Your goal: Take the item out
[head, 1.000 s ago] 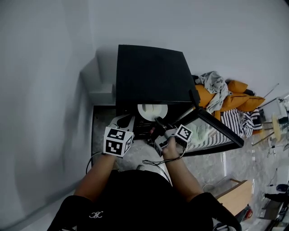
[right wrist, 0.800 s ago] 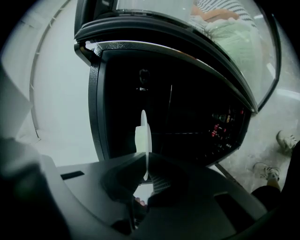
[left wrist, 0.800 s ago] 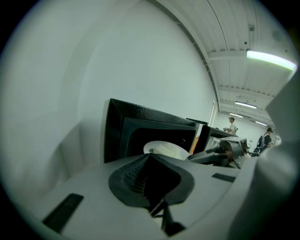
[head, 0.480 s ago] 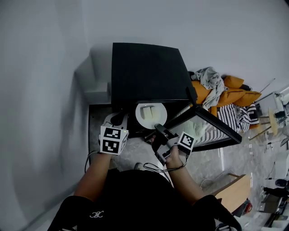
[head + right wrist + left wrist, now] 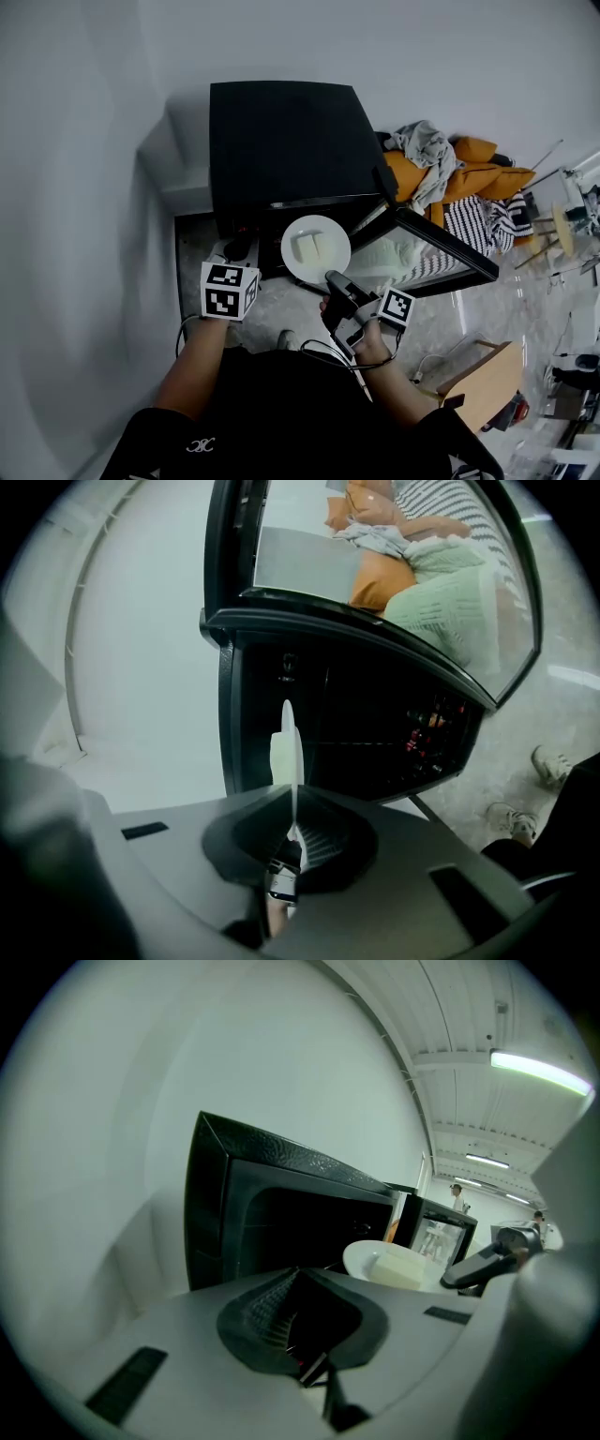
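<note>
The white plate [image 5: 298,228], on which pale blocks [image 5: 310,248] are carried, is held just outside the black microwave [image 5: 281,141], in front of its open cavity. Its near rim is clamped by the right gripper [image 5: 331,277], whose jaws are narrowed onto the thin edge. The left gripper [image 5: 234,251] is seen near the plate's left side, jaws pressed together on nothing. The microwave door [image 5: 436,251] is swung open to the right.

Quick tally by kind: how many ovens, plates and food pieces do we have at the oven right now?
Black microwave oven, door open: 1
White plate: 1
Pale food blocks on the plate: 2, as far as the head view shows
Total: 4
</note>
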`<state>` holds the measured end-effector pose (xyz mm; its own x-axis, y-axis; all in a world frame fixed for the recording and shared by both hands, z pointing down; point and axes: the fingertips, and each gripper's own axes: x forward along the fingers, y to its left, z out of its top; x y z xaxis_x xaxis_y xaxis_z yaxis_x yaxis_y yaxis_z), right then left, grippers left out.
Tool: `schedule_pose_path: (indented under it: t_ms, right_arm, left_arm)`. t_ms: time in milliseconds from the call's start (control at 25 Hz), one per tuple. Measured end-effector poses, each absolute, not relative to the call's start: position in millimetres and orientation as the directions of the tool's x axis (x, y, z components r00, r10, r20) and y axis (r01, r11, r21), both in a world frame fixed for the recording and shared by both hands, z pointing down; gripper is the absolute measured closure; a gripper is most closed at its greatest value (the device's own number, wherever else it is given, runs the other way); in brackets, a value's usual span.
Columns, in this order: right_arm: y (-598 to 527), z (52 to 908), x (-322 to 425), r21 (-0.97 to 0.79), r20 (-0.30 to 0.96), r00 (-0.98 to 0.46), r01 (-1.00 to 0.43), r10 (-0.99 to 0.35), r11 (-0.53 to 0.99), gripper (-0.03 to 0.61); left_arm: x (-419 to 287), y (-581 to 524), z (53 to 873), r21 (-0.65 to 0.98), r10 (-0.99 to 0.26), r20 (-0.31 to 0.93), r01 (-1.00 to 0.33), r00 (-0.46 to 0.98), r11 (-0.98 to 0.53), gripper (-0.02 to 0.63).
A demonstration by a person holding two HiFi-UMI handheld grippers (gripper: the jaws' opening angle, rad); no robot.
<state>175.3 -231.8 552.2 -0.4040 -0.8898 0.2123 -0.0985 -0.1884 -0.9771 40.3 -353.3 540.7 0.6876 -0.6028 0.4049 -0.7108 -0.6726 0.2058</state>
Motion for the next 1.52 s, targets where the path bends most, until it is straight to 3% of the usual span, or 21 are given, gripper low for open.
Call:
schedule_pose_path:
  t_ms: [1520]
  right_arm:
    - [-202.2,565.2,196.9,-0.982,0.189,-0.354,-0.063,-0.916,-0.178,0.557]
  left_arm:
    - [60.8,-340.4,548.7,0.192,-0.548,0.425,-0.663,0.72,-0.723,0.614]
